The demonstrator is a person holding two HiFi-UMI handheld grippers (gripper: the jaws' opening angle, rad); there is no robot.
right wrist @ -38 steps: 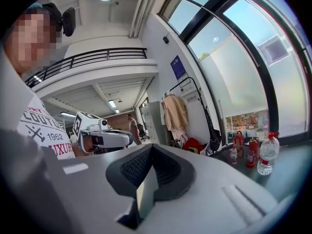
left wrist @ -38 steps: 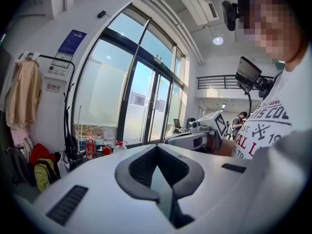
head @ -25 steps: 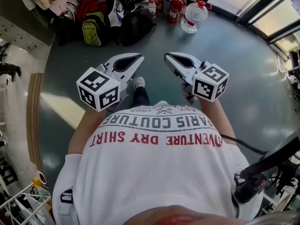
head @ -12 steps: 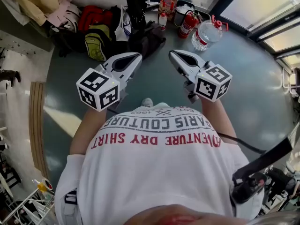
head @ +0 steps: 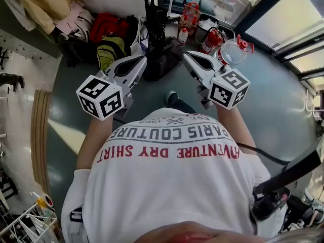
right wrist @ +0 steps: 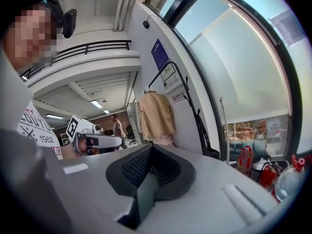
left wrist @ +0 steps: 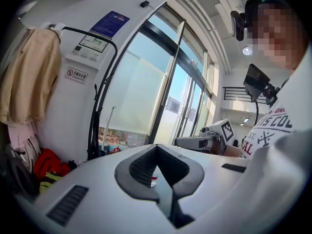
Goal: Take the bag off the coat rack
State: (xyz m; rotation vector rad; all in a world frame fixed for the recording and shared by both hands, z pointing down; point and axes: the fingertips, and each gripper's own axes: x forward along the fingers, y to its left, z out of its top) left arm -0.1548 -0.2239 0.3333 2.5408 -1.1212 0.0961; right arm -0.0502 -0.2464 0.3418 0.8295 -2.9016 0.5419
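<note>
**A:** So where was the dark bag (head: 160, 62)?

**B:** Down by the coat rack (head: 150, 4) pole, closer than a second earlier since the person walked up. Left claw (head: 142, 61) and right claw (head: 186, 57) were both pinched together, empty. Grab not started yet, I reckon.

The left forearm (head: 92, 135) and right forearm (head: 236, 128) reach forward through the middle of the head view, each hand holding its gripper out nearly level. The left gripper (head: 137, 61) sits left of centre and the right gripper (head: 188, 55) right of centre, tips apart. Each has its jaws closed together, empty.
</note>
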